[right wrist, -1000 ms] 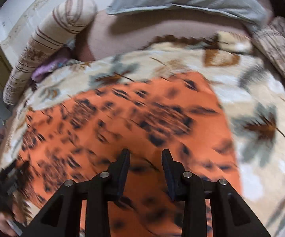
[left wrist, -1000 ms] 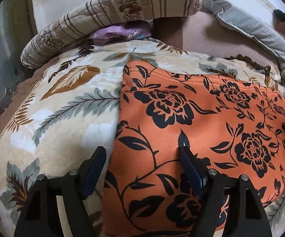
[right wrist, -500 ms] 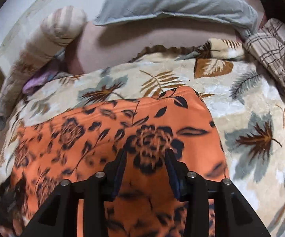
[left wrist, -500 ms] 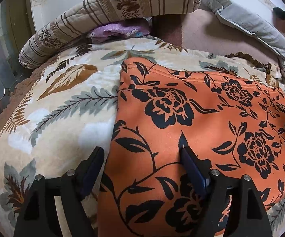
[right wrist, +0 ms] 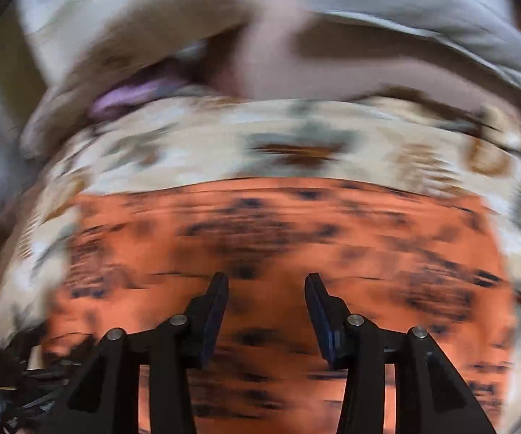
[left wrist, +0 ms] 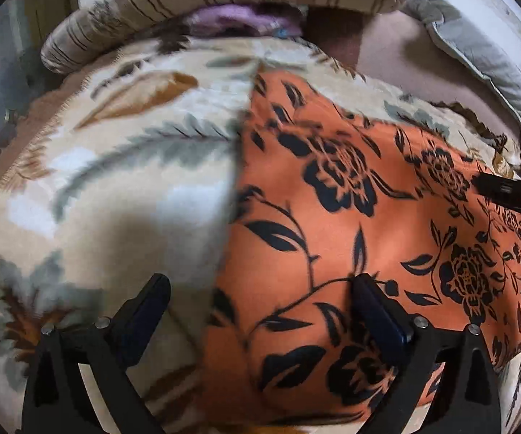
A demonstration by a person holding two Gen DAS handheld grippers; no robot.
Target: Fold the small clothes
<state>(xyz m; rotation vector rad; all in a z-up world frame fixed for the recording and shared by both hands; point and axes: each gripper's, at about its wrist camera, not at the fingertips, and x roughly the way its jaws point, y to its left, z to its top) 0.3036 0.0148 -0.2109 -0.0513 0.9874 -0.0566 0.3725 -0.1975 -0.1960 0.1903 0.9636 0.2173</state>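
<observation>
Here, orange floral garment (left wrist: 350,224) flat on leaf-print blanket (left wrist: 115,195); left claw (left wrist: 260,289), right claw (right wrist: 265,282) released.

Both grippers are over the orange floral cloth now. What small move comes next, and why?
Probably lower the left gripper and close it on the orange cloth's left edge. Its jaws stand open and straddle that edge, while the cloth lies flat on the leaf-print blanket. The right gripper is open too, but its view is blurred.
</observation>
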